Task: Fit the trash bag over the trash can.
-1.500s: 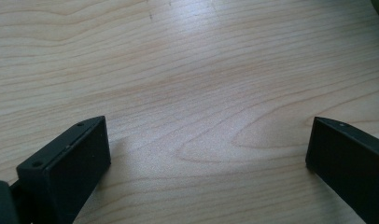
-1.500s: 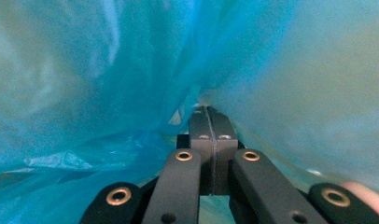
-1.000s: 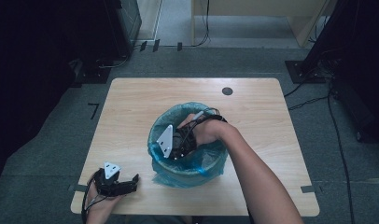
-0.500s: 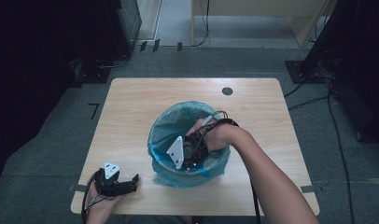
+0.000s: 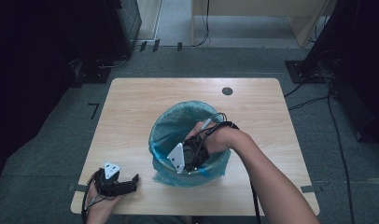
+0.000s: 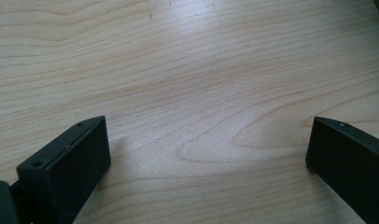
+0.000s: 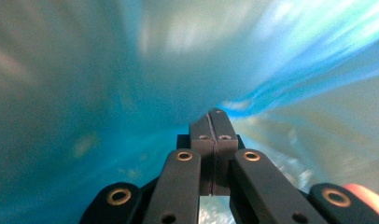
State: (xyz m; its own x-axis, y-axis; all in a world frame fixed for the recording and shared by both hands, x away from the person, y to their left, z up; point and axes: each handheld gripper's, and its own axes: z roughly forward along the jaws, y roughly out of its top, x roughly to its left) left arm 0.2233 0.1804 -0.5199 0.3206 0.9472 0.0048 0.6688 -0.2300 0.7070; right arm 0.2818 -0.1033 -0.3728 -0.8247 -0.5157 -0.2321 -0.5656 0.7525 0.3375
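A bin lined with a blue plastic bag [image 5: 164, 126] stands in the middle of the wooden table [image 5: 131, 102]. My right gripper [image 5: 191, 158] reaches down inside it, close to the near wall, with a hand around it. In the right gripper view its jaws are shut together [image 7: 214, 119] right against the blurred blue bag film [image 7: 108, 84]. I cannot tell whether any film is pinched between them. My left gripper [image 5: 129, 181] rests at the table's front left corner. Its jaws stand wide open [image 6: 208, 140] over bare wood, with nothing between them.
A round dark grommet [image 5: 227, 91] sits in the table near the far right. Dark equipment and cables [image 5: 313, 70] lie on the floor around the table. The bin takes up the table's centre.
My right gripper has shifted inside the bin toward the near rim and slightly to the right. The left gripper has stayed where it was.
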